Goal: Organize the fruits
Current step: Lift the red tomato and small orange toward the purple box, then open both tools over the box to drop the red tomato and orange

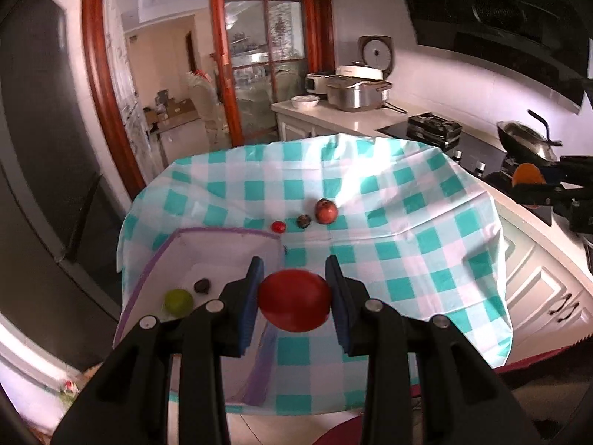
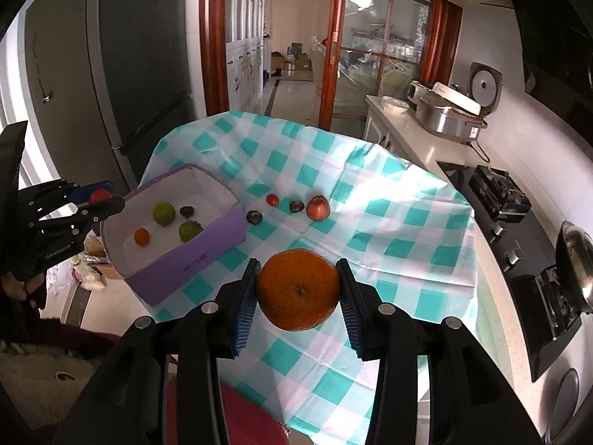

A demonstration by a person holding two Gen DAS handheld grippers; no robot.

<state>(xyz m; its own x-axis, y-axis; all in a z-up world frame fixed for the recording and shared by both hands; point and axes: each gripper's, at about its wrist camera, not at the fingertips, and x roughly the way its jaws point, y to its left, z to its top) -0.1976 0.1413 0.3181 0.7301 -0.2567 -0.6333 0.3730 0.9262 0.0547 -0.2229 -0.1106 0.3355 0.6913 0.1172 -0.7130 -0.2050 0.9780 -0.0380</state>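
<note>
My left gripper (image 1: 294, 296) is shut on a red tomato (image 1: 294, 306), held above the near right corner of the purple box (image 1: 155, 256). My right gripper (image 2: 298, 289) is shut on an orange (image 2: 298, 289) above the checked tablecloth. The purple box (image 2: 207, 248) holds a green fruit (image 2: 164, 213), a green persimmon (image 2: 189, 230), a small orange fruit (image 2: 141, 236) and a dark chestnut (image 2: 186, 210). On the cloth lie a red apple (image 2: 317, 207), a small tomato (image 2: 272, 199) and two chestnuts (image 2: 296, 205) (image 2: 254, 217). The left gripper shows in the right wrist view (image 2: 100, 196).
The table with the teal checked cloth (image 2: 389, 222) stands beside a counter with a stove (image 2: 500, 193), a pan (image 2: 578, 259) and rice cookers (image 2: 452, 111). A dark fridge (image 2: 129, 74) stands to the left. A doorway lies behind the table.
</note>
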